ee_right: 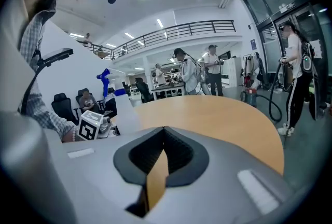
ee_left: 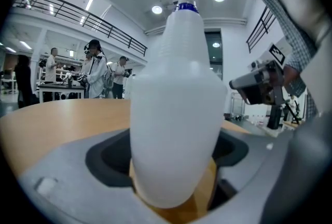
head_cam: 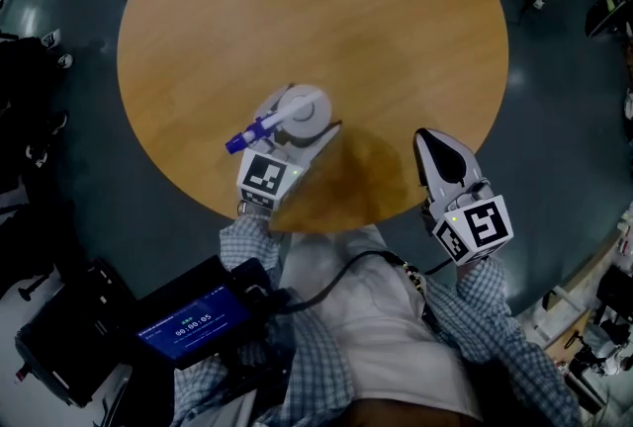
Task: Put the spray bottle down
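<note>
White spray bottle (ee_left: 176,114): upright, dead centre of the left gripper view, with its blue nozzle (head_cam: 247,133) pointing to the left of the head view.
Left gripper (head_cam: 295,133): your jaws are clamped on the bottle's lower body, so hold it plumb as you lower.
Base: I can't tell if it touches wood yet. Seat it flat before you part the jaws.
Right gripper (ee_right: 161,151): jaws pressed together on nothing, lower right; leave it there.
Wooden table (head_cam: 316,10): you're near the lower rim, so set down further in.
</note>
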Available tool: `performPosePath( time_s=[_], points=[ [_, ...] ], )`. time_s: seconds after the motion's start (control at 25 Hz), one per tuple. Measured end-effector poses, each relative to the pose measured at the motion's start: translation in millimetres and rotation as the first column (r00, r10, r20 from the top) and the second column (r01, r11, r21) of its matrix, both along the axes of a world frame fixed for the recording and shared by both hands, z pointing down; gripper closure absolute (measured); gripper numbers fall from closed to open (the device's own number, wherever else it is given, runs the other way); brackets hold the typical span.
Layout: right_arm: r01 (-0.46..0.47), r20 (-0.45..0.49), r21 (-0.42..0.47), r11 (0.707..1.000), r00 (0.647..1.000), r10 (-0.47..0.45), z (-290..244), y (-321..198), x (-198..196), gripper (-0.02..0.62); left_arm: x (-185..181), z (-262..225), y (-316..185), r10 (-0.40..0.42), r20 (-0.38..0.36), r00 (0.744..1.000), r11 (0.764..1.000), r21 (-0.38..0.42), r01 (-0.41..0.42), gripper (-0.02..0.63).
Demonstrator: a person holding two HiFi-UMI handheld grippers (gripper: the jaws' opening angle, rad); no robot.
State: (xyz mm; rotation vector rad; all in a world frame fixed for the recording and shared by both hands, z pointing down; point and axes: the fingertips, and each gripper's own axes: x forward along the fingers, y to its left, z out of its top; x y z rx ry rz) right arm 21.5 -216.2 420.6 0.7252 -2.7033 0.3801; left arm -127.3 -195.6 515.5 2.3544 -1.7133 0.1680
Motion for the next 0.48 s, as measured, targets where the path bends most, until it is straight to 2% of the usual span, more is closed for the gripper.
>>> performPosePath(
  time_s=[0.24,0.48],
  points=[
    [0.004,0.001,0.002,1.000,1.000,-0.004,3,-2,-1,0.592,-5,4,7,-0.011,-0.014,1.000,1.000,-0.007,0.011,0.160],
    [0.017,0.010,0.011,1.000,1.000,-0.018,12,-3,-9,0.594,-16,11,16,-0.060,-0.045,0.997,0.997,-0.042,0.058,0.161]
  ],
)
